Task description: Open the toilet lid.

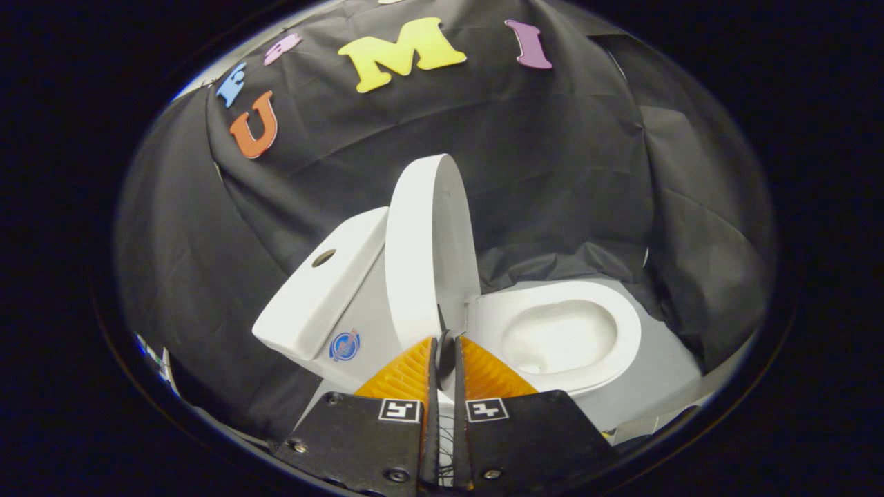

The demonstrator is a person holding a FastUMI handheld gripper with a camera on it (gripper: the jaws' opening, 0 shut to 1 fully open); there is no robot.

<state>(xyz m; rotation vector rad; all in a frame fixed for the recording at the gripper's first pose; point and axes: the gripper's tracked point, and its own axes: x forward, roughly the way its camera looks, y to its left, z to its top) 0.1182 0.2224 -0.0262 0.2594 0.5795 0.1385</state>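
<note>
Two fingers point(423, 366) nearly together; lid point(428, 248) upright just ahead, tank point(321, 290) behind, bowl point(559, 338) beside.

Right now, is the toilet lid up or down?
Up: the lid stands upright against the tank, the bowl exposed. The fingers pinch its edge.

Smooth, glossy white on the toilet lid point(428, 248), plastic by the look; the bowl point(559, 335) and tank point(324, 283) shine like glazed ceramic. Behind, matt creased cloth point(566, 172). Ribbed pads point(407, 373) on the nearly closed gripper point(445, 348).
</note>
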